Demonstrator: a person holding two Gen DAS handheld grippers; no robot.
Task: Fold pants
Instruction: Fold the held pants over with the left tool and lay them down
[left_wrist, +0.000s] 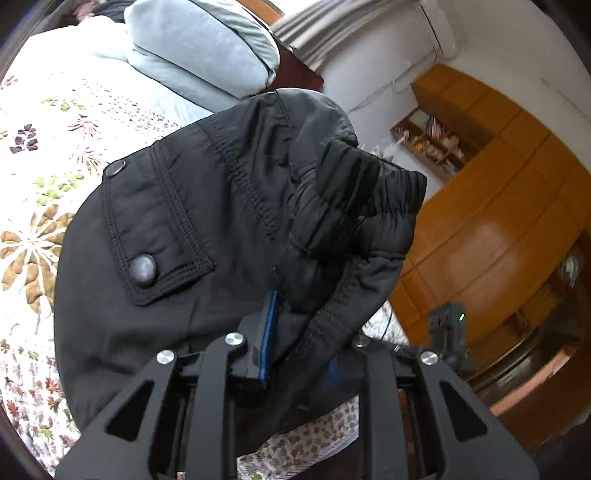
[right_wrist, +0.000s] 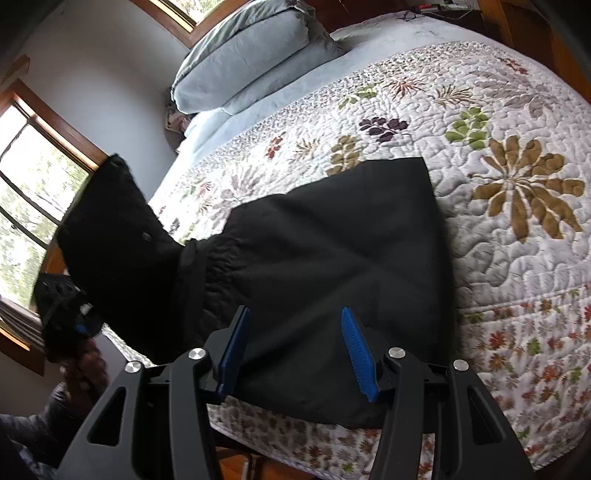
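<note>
Left wrist view shows the left gripper with its jaws clamped on the black, padded, elastic-waisted pants, pinching them near the gathered waistband, which is lifted and draped over the tool above the bed with its white quilted floral bedspread. In the right wrist view the right gripper hovers with jaws apart over the part of the pants that lies flat on the near edge of the bed; nothing is pressed between its blue ribbed pads.

The step in hand looks like carrying the waist end over onto the flat part to make a fold. To do it well, the left gripper should keep its pinch firm, carry the cloth low and level so the padded layers do not balloon, and line the waistband up with the far straight edge of the flat part. The right gripper could help by pressing down on the flat cloth at the intended crease, so the lower layer does not drag.

Much is hidden. The left gripper's right-hand pad is buried under cloth, so how many layers it holds is unclear. The pale blue folded pillow at the far end is well apart. The dark shape at the left of the right wrist view is probably the left gripper, but it is blurred. The pants' hems cannot be made out.
</note>
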